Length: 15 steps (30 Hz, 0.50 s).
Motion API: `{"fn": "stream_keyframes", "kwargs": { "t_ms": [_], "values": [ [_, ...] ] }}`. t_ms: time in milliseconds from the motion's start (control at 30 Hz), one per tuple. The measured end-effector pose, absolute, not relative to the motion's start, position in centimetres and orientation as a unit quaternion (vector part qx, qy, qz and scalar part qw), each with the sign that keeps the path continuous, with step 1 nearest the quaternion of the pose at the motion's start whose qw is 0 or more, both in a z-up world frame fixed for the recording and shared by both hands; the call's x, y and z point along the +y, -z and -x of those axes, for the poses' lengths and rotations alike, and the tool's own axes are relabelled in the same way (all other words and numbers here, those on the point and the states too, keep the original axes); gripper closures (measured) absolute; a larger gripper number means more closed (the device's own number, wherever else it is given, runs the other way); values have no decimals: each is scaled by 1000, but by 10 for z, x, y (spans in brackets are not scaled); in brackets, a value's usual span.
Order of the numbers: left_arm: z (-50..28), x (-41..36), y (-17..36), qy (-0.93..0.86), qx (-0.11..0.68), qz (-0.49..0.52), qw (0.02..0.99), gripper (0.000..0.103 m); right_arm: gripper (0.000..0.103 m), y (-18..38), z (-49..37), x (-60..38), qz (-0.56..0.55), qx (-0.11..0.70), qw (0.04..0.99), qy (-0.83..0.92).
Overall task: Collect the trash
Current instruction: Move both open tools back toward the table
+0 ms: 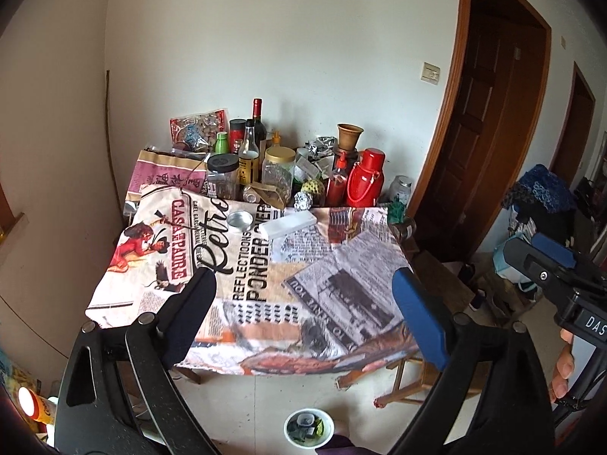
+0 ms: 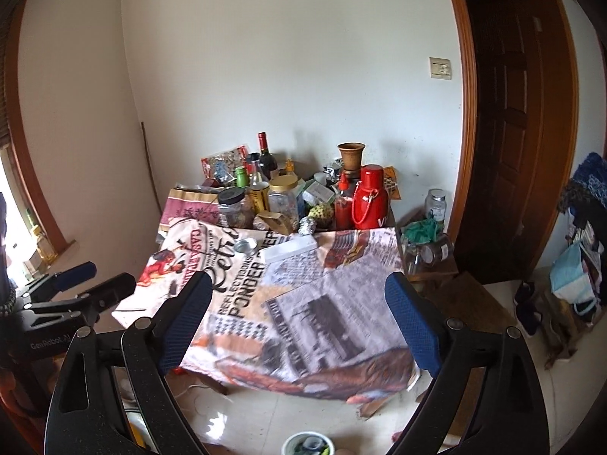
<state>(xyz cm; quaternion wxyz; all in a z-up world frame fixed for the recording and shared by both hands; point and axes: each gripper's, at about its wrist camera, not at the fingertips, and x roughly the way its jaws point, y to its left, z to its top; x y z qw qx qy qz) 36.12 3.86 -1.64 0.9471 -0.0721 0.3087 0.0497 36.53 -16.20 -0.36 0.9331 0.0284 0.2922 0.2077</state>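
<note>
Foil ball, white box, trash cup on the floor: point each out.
foil ball [image 1: 303,201], left wrist view, crumpled front face.
white box [image 1: 290,224], left wrist view, flat top.
trash cup [image 2: 292,440], right wrist view, left part of the white rim.

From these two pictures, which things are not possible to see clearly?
- Small white bin on the floor: contents too small, left wrist view; bottom edge cuts it, right wrist view.
- Items behind the red thermos and jars: hidden, both views.
- Left gripper and right gripper: both open, nothing between.
</note>
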Motion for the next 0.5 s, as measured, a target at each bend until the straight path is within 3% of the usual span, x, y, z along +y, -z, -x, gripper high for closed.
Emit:
{"fn": "stream_keyframes", "kwargs": {
  "t_ms": [500],
  "values": [
    [-475, 36, 28, -109, 327, 106, 933, 9, 12, 26, -478, -162, -8, 330, 908, -257]
  ]
}}
